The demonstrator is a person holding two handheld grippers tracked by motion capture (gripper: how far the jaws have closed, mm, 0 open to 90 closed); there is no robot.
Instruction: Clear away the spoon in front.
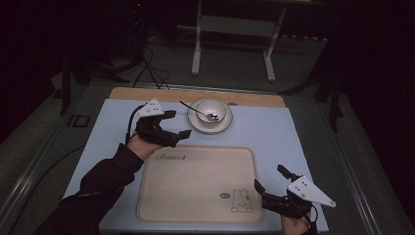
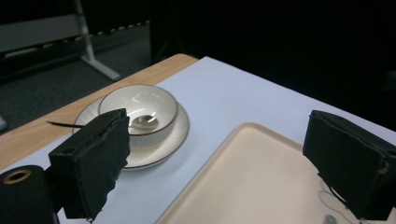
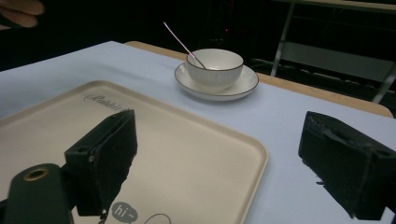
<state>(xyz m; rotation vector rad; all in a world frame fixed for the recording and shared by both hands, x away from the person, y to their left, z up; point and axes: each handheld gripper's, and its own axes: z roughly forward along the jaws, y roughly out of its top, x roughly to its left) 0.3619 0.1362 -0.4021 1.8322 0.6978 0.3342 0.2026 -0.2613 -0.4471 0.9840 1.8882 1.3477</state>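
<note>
Spoon (image 1: 197, 110) is seen resting in bowl (image 1: 211, 110) on saucer (image 1: 195, 124); tray (image 1: 195, 205) bare. Left gripper (image 1: 177, 123) and right gripper (image 1: 270, 178) are held agape, nothing gripped.

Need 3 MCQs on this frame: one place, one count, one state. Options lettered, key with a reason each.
1. Where is the spoon?
A. In the bowl
B. On the tray
C. On the floor

2. How many bowls stand on the table?
A. One
B. Two
C. Three

3. How are the left tongs?
A. Shut on the spoon
B. Open, holding nothing
C. Shut on the tray

Key:
1 A: its head lies in the bowl, which sits on the saucer, and the handle leans over the rim.
2 A: a single bowl, beyond the tray.
3 B: the left gripper view shows the jaws wide apart, nothing between.
</note>
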